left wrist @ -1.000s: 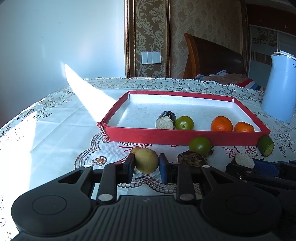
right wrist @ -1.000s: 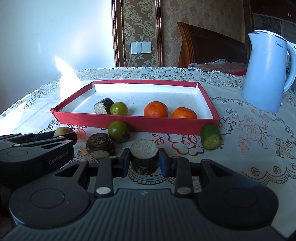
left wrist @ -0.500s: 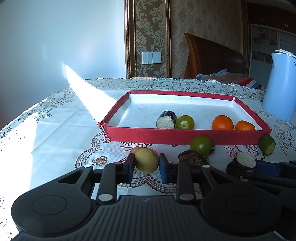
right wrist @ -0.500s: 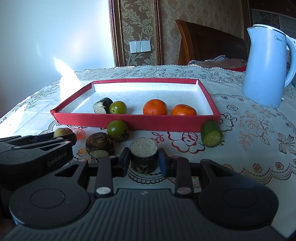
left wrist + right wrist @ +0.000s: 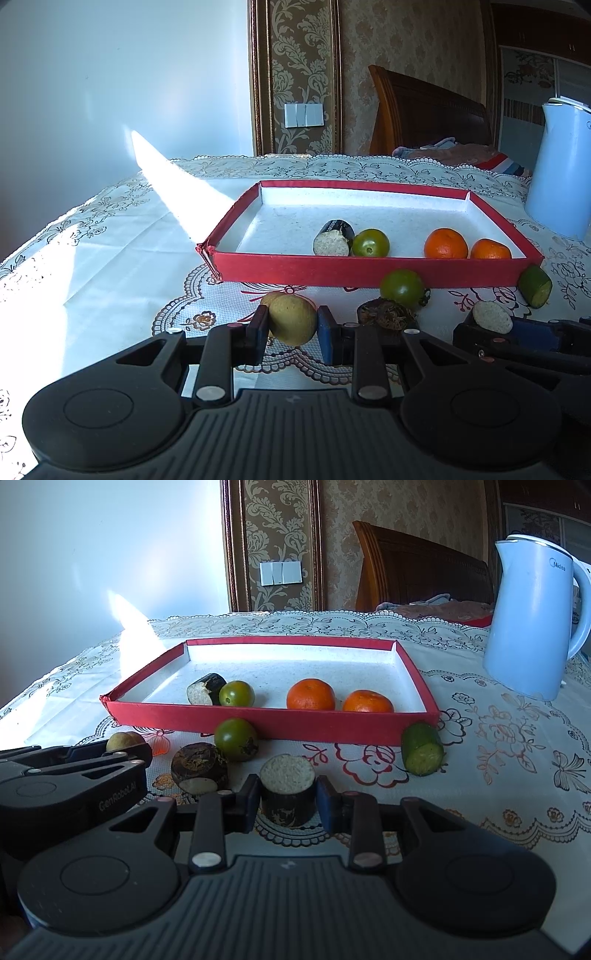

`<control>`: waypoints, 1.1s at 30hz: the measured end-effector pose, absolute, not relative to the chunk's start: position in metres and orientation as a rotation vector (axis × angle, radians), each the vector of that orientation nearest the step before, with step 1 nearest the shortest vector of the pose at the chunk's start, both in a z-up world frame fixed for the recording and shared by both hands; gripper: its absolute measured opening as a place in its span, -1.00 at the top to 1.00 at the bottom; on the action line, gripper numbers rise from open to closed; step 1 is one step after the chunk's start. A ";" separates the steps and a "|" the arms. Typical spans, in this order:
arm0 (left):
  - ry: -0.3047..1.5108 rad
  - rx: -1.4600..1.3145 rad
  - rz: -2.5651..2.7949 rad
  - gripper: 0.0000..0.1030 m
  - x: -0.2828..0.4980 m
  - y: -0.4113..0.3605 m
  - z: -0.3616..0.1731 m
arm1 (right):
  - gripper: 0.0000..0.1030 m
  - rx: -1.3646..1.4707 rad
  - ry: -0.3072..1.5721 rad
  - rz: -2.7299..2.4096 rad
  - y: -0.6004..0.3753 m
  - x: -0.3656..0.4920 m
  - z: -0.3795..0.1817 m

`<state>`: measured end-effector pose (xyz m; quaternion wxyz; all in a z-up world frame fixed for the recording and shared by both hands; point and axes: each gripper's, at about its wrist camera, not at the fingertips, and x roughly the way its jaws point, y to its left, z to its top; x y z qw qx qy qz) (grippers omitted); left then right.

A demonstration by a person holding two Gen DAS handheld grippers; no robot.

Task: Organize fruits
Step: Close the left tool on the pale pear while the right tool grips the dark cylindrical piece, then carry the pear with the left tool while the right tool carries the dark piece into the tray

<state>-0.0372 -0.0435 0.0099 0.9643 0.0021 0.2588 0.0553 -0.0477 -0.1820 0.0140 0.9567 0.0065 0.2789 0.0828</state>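
My left gripper (image 5: pixel 292 326) is shut on a yellow-brown round fruit (image 5: pixel 291 319), held just above the tablecloth in front of the red tray (image 5: pixel 369 271). My right gripper (image 5: pixel 286 799) is shut on a dark cut piece with a pale top (image 5: pixel 288 788); it also shows in the left wrist view (image 5: pixel 492 316). The tray holds a dark cut piece (image 5: pixel 206 689), a green tomato (image 5: pixel 236 693) and two oranges (image 5: pixel 311 694) (image 5: pixel 367 701). Another green tomato (image 5: pixel 236 739), a dark brown piece (image 5: pixel 199 768) and a cucumber piece (image 5: pixel 422 748) lie before the tray.
A pale blue kettle (image 5: pixel 532 613) stands at the right on the lace tablecloth (image 5: pixel 498 738). A wooden headboard (image 5: pixel 417 568) and a wall stand behind the table. Bright sunlight falls across the table's left side (image 5: pixel 92 266).
Both grippers have lifted slightly with their pieces, so the views look a little more down into the tray. Nothing else has moved.
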 end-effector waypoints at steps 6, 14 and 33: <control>0.521 -0.003 0.113 0.48 -0.038 -0.042 0.010 | 0.40 0.023 0.562 0.168 -0.184 -0.048 0.014; 0.520 -0.003 0.115 0.48 -0.038 -0.041 0.010 | 0.40 0.030 0.553 0.169 -0.186 -0.049 0.015; 0.498 -0.003 0.115 0.48 -0.043 -0.042 0.013 | 0.40 0.036 0.534 0.188 -0.188 -0.051 0.018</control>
